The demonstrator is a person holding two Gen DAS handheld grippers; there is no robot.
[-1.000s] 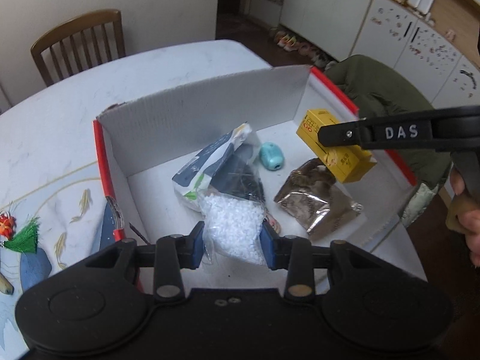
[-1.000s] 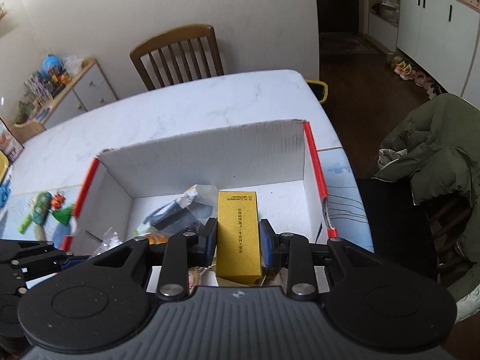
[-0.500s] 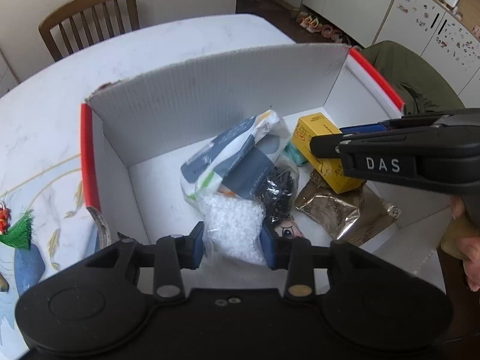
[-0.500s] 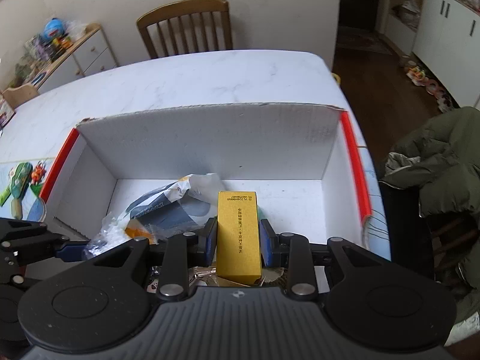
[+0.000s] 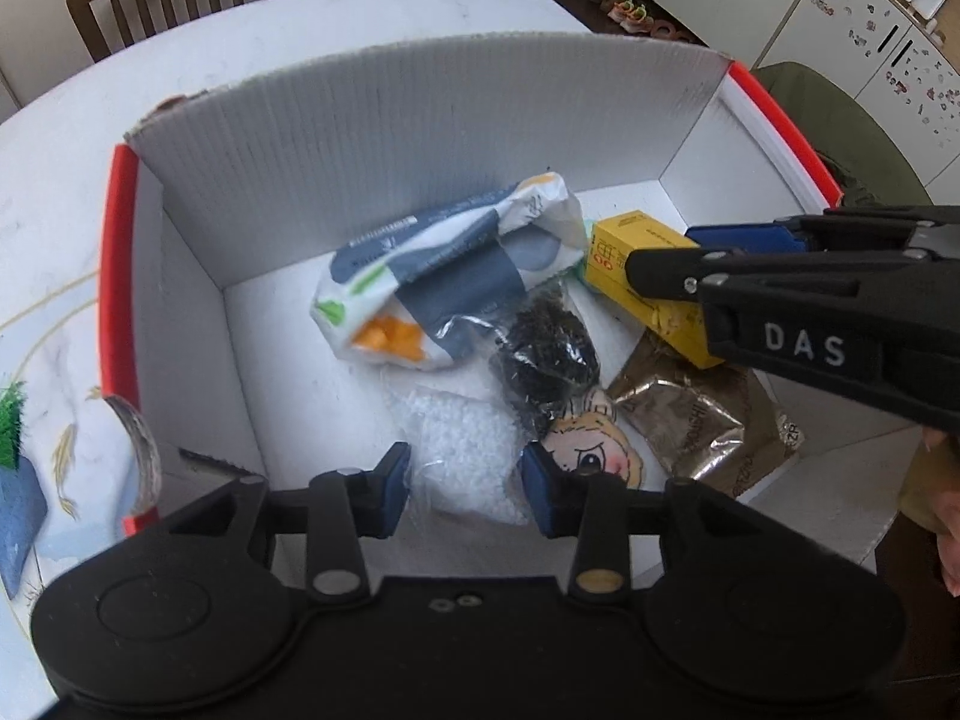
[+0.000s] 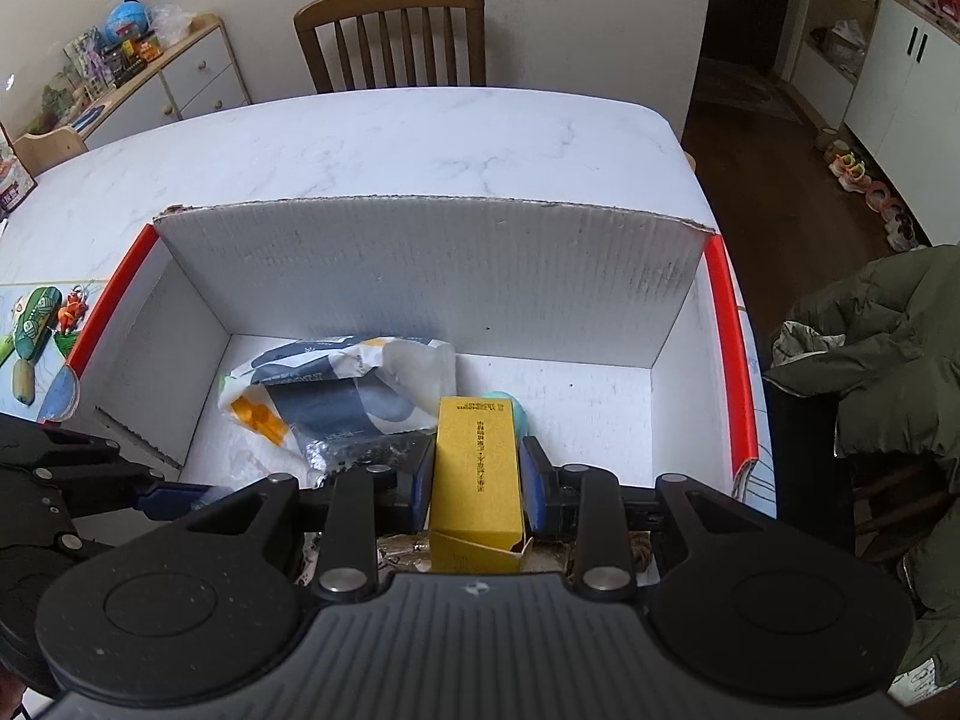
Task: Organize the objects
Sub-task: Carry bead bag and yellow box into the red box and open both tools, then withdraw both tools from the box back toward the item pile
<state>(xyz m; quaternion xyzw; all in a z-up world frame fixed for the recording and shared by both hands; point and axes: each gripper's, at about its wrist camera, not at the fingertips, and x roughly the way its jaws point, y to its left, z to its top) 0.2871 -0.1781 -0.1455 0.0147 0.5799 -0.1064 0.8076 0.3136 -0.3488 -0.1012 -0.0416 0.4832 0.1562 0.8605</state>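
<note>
Now both grippers are down inside the white cardboard box (image 6: 432,264), the one with red side edges, sitting on the marble-look table (image 6: 384,138). In the right wrist view, low in the centre of the frame, the right gripper (image 6: 477,483) is pinching the yellow carton (image 6: 477,468), blue pads pressed against both of its long sides, the carton lying lengthwise between the fingers. In the left wrist view that same carton sits at centre right of the frame, over the shiny brown foil pouch (image 5: 702,420), with the gripper arm marked DAS crossing in from the right edge.

Over to the left gripper (image 5: 465,480), bottom centre of its own frame: its blue pads sit on either side of a clear bag of white granules (image 5: 462,444). They look closed on the plastic, though I cannot tell how firmly. Just beside the right pad there is a cartoon face sticker (image 5: 591,450), and above it a clear bag of dark bits (image 5: 546,354). Centre frame, a crumpled white, navy and orange packet (image 5: 444,276) lies on the box floor, touching the dark bag. A sliver of something teal (image 6: 519,414) peeks from behind the carton. A wooden chair (image 6: 390,30) stands at the far side of the table, top centre, and a green jacket (image 6: 876,348) is bunched at the right edge.
</note>
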